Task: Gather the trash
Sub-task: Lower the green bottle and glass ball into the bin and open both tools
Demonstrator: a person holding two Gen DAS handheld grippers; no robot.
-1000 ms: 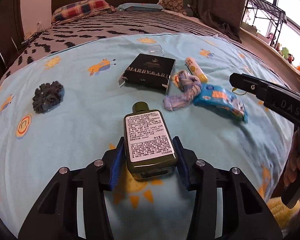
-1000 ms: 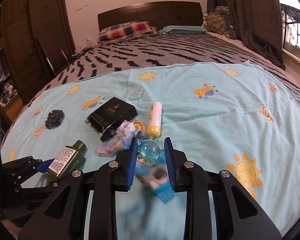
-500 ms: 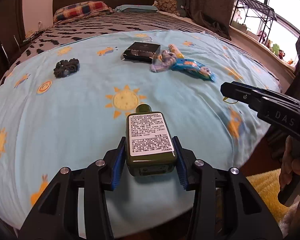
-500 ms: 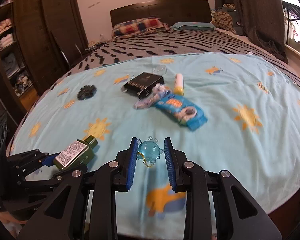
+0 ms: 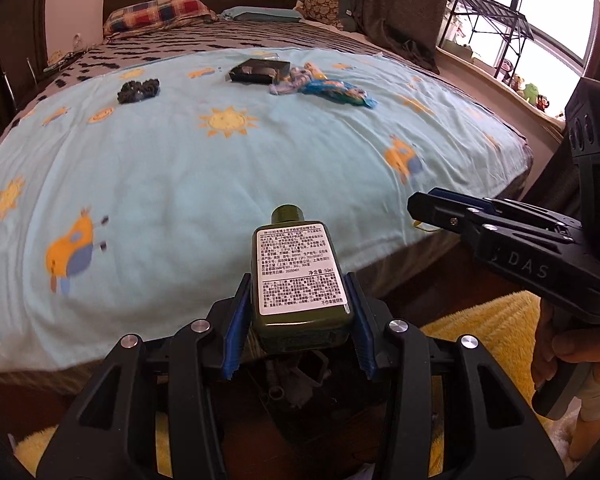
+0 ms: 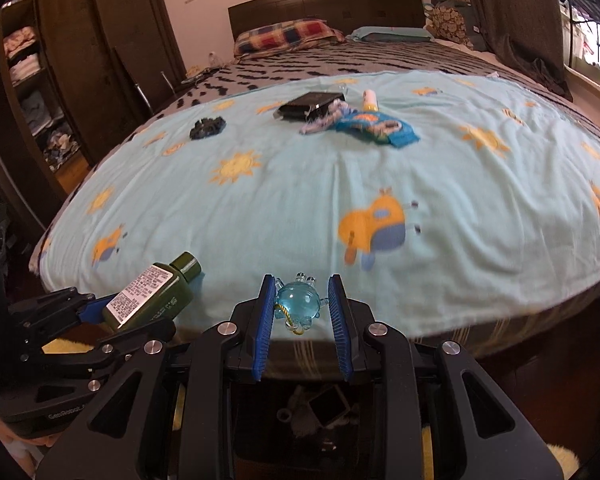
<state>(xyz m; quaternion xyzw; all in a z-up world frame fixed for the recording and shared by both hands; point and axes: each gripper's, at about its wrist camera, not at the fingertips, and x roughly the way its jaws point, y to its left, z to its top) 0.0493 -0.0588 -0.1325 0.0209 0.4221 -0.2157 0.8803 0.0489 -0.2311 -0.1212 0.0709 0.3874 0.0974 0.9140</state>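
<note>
My left jaws are clamped on a small green bottle [image 5: 300, 280], its white printed label facing up and its cap pointing away from me; the blue pads [image 5: 236, 332] press its two sides near the base. My right jaws are closed on a small clear-blue round toy [image 6: 299, 305] with little nubs and a yellow cord loop, pinched between the blue pads [image 6: 265, 328].

Both the left gripper [image 5: 298, 328] and the right gripper [image 6: 301, 320] hang past the foot edge of the bed [image 6: 500, 300], above the dark floor, with a yellow shaggy rug [image 5: 480, 332] to either side. Directly below the jaws I can make out a dark space holding some discarded bits, too dim to identify.

On the light blue sheet [image 5: 180, 168] printed with suns and birds, well away from me, lie a black box [image 5: 260, 71], a crumpled cloth scrap [image 5: 290, 82], a blue snack wrapper [image 5: 336, 92] and a yellow-capped tube [image 6: 370, 101], all bunched together. A dark crinkled object [image 5: 138, 90] sits apart to their left.

From the left wrist view, the right gripper reaches in from the right, with my hand [image 5: 568, 364] on its handle.
</note>
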